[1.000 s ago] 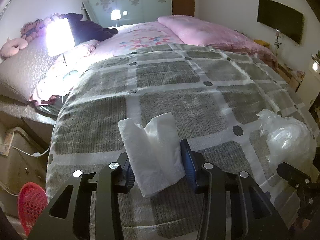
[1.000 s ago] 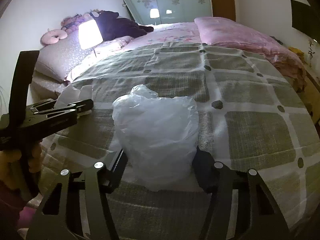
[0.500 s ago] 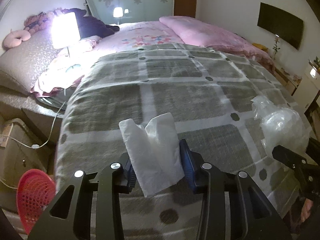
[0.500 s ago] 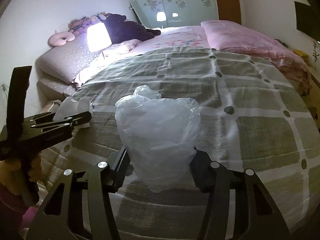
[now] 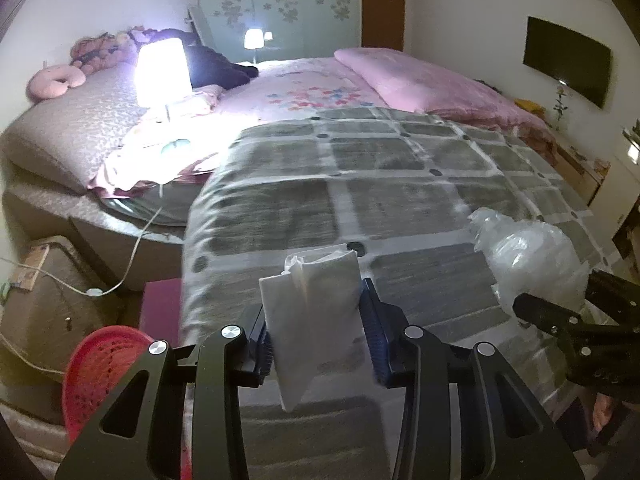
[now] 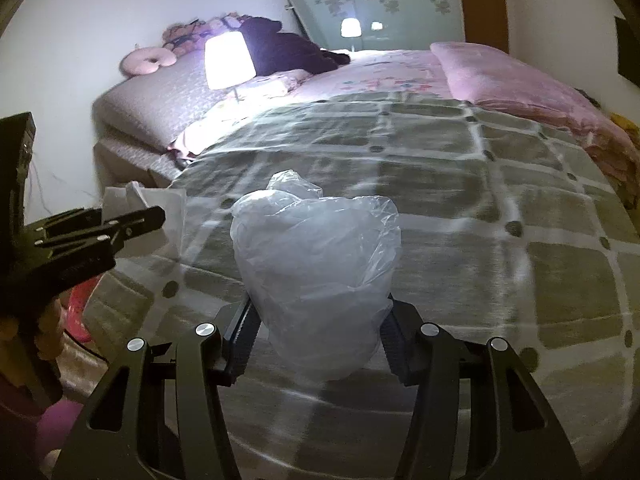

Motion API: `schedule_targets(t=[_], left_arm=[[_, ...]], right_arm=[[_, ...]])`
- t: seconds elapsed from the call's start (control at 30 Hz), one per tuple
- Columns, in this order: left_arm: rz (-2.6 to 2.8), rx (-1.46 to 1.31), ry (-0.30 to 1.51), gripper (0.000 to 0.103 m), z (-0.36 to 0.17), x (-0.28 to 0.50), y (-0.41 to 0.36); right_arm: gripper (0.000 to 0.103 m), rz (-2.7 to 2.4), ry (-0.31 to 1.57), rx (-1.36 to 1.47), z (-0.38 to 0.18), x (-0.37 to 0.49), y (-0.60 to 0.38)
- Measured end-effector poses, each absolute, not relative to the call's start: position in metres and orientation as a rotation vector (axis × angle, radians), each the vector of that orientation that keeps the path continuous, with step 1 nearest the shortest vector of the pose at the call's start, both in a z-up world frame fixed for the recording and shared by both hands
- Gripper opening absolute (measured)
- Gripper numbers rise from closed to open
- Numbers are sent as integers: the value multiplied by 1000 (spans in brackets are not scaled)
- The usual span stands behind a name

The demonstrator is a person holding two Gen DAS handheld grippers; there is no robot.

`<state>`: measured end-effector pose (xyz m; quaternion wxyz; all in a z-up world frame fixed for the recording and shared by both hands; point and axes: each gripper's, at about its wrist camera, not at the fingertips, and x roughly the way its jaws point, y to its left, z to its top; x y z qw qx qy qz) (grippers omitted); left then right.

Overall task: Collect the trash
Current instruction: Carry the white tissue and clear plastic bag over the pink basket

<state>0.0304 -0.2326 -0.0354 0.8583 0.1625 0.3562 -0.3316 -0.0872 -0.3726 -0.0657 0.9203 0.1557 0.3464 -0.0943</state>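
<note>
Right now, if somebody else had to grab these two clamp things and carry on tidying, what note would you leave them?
Left gripper: shut on a folded white tissue, held above the foot of the bed.
Right gripper: shut on a crumpled clear plastic bag, also off the checked blanket.
Done: both pieces of trash are picked up; I see no other litter on the blanket.
Left: drop both somewhere. A red mesh basket sits on the floor to the left of the bed, below the left gripper; it looks like the likely bin, though I can't confirm that. Keep both grips closed until you are over it.
</note>
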Motion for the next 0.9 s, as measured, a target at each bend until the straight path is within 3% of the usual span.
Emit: schedule_targets(t=[0.9], left_arm=[[-405,268,807,37,-36,59,-75]], right_arm=[[52,103,807,176,-57,-7,-254]])
